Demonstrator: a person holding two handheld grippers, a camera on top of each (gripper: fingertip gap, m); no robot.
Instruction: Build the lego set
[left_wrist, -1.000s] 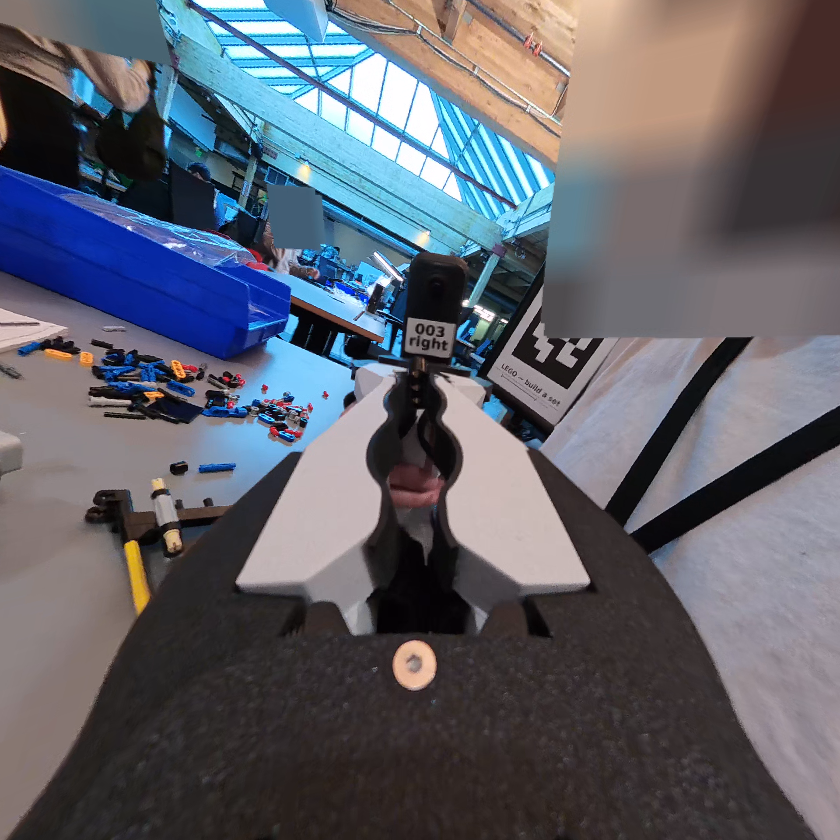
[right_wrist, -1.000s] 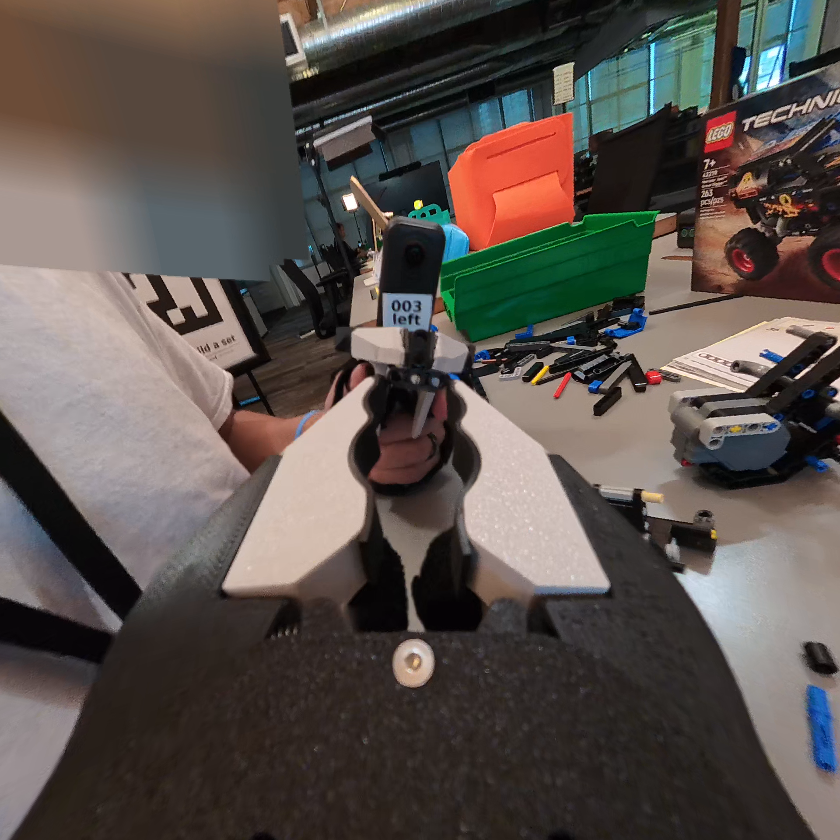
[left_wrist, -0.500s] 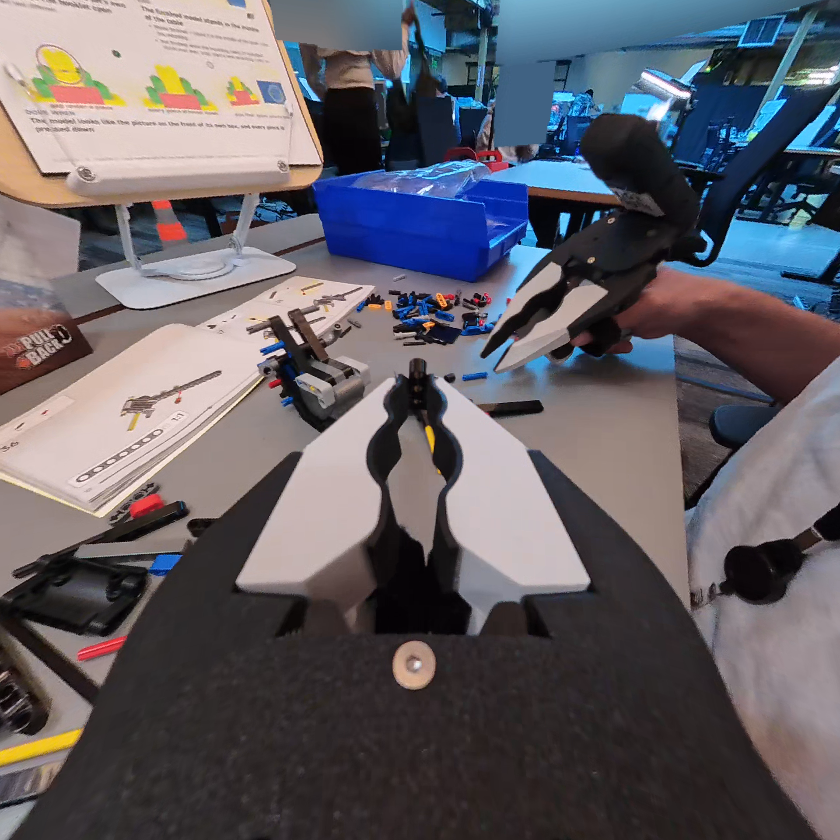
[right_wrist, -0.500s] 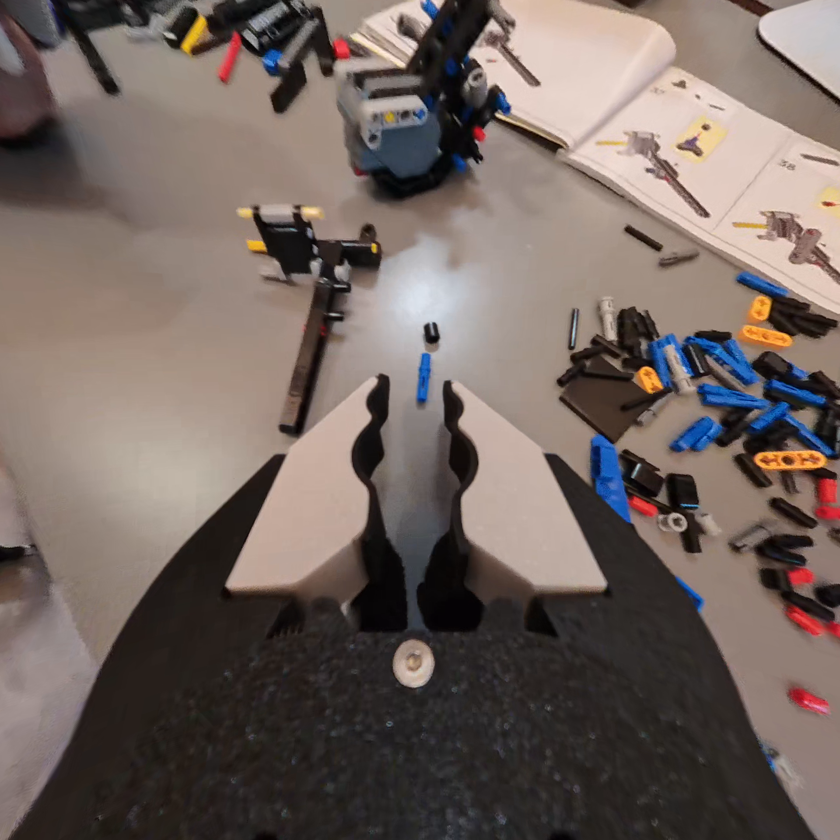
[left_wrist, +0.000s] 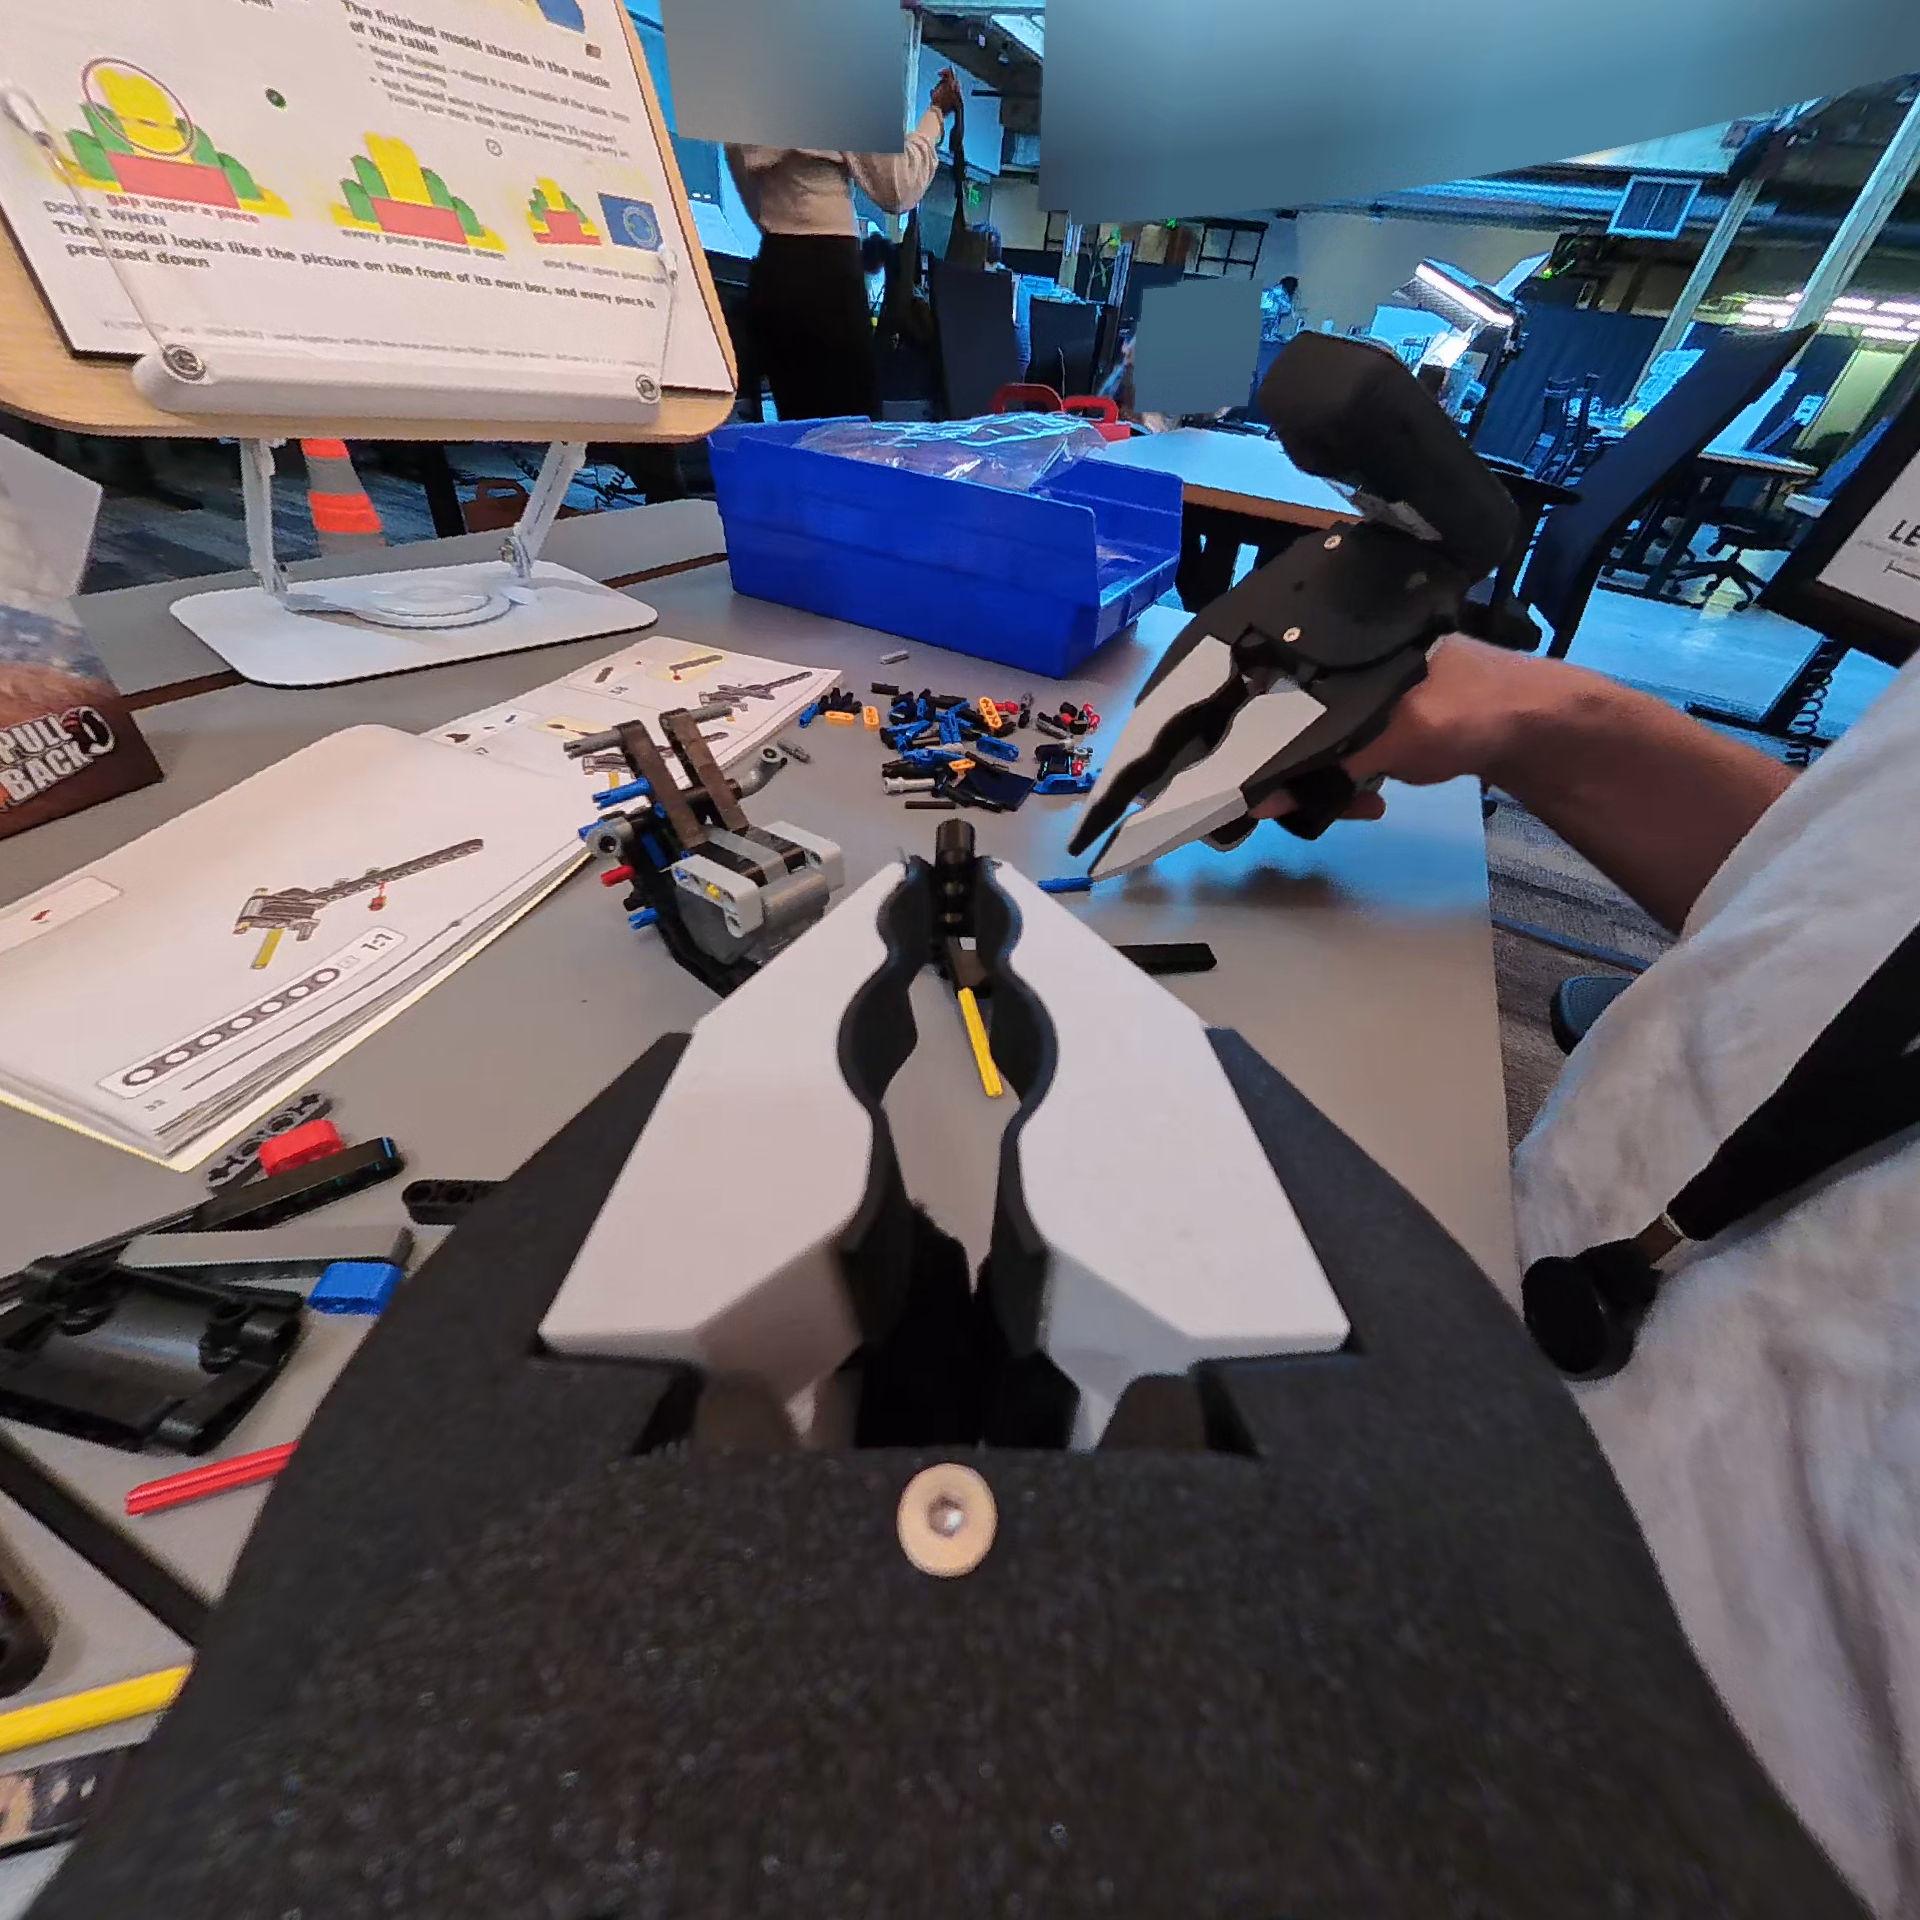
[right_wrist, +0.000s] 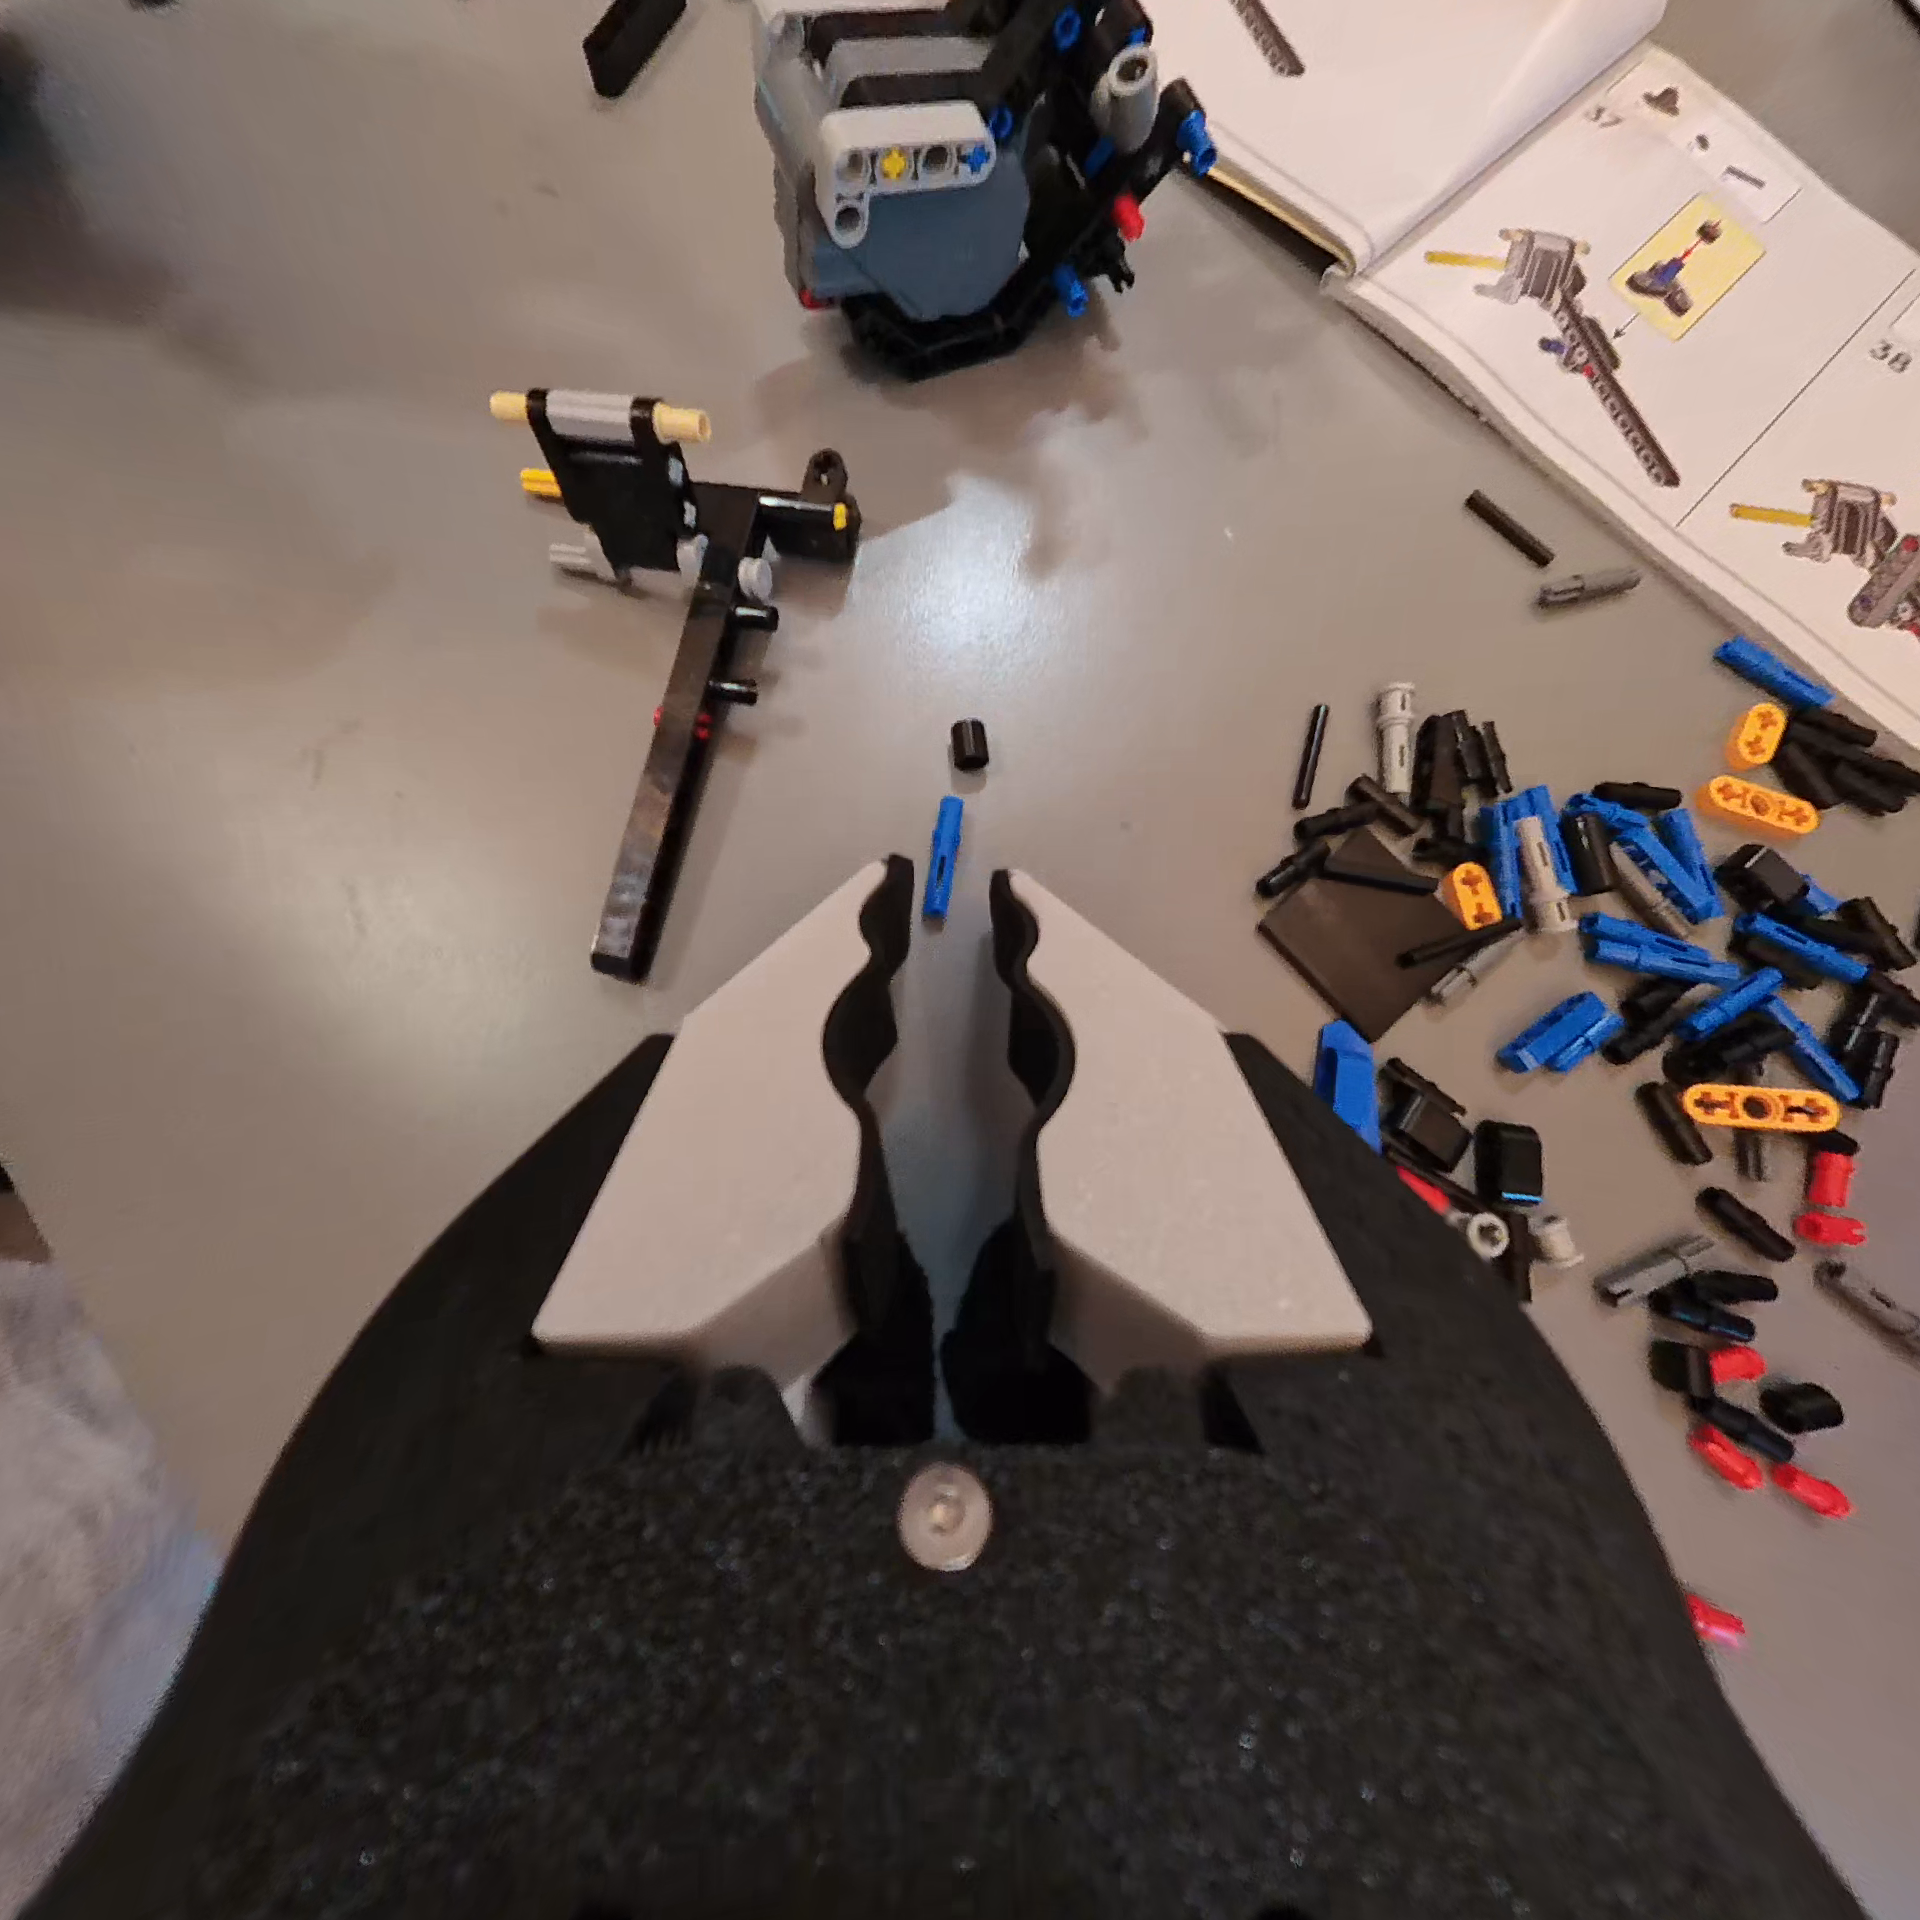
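Right claw (right_wrist: 940, 873) parted, holding nothing, tips just short of blue pin (right_wrist: 942, 857) on grey worktop (right_wrist: 312, 831), bare worktop to its left, loose lego pile (right_wrist: 1662, 987) to its right, left claw (left_wrist: 951, 868) tips nearly together, black-and-yellow subassembly (left_wrist: 966, 977) showing between fingers, grip unclear.

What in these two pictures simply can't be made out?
- Left wrist view: most of the black-and-yellow assembly on the table, hidden behind the left claw.
- Right wrist view: the grey model's top, cut off by the upper edge.
- Right wrist view: whether the right claw touches the blue pin.
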